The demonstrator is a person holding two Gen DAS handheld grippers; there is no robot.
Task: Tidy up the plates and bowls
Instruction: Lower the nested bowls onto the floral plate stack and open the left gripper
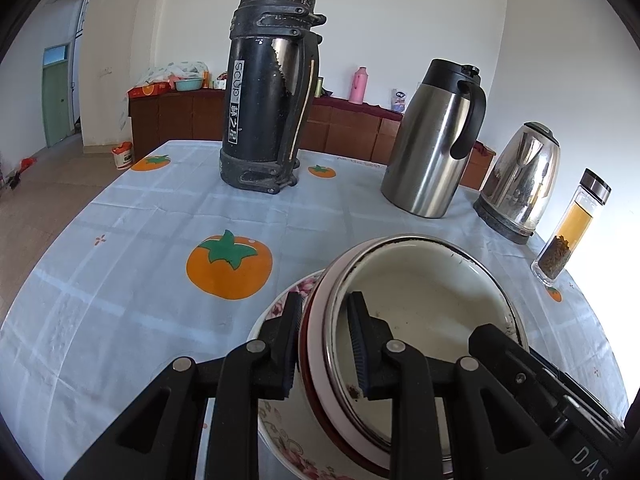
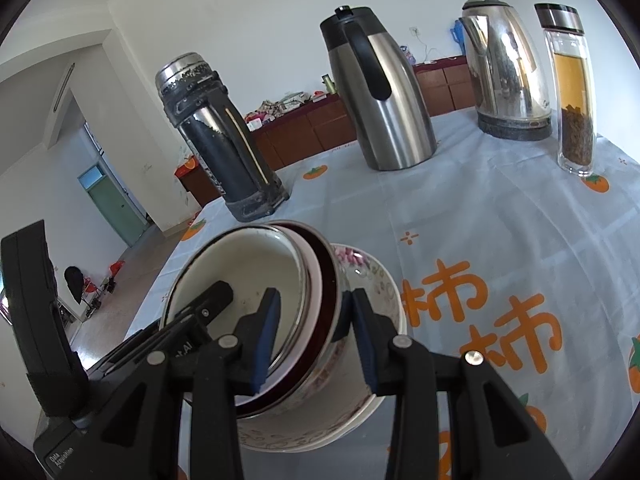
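Left gripper (image 1: 325,346) fingers clenched on the near rim of nested bowls (image 1: 420,312); right gripper (image 2: 316,344) fingers likewise clamped across the stack's rims. Stack tilted on the worktop (image 1: 120,264). Beyond: black thermos (image 1: 268,92), steel carafe (image 1: 432,140).

The left wrist camera sits close behind its fingers, angled down over the table (image 1: 120,280), with the stacked bowls (image 1: 420,300) at 6 o'clock and the black flask (image 1: 268,88) at 12. The right wrist camera looks down likewise from the stack's other side, bowls (image 2: 256,276) at 6, flask (image 2: 216,140) at 10. Both share the steel jug (image 1: 432,144) (image 2: 380,96), kettle (image 1: 520,180) (image 2: 504,68) and glass bottle (image 1: 572,224) (image 2: 572,92)
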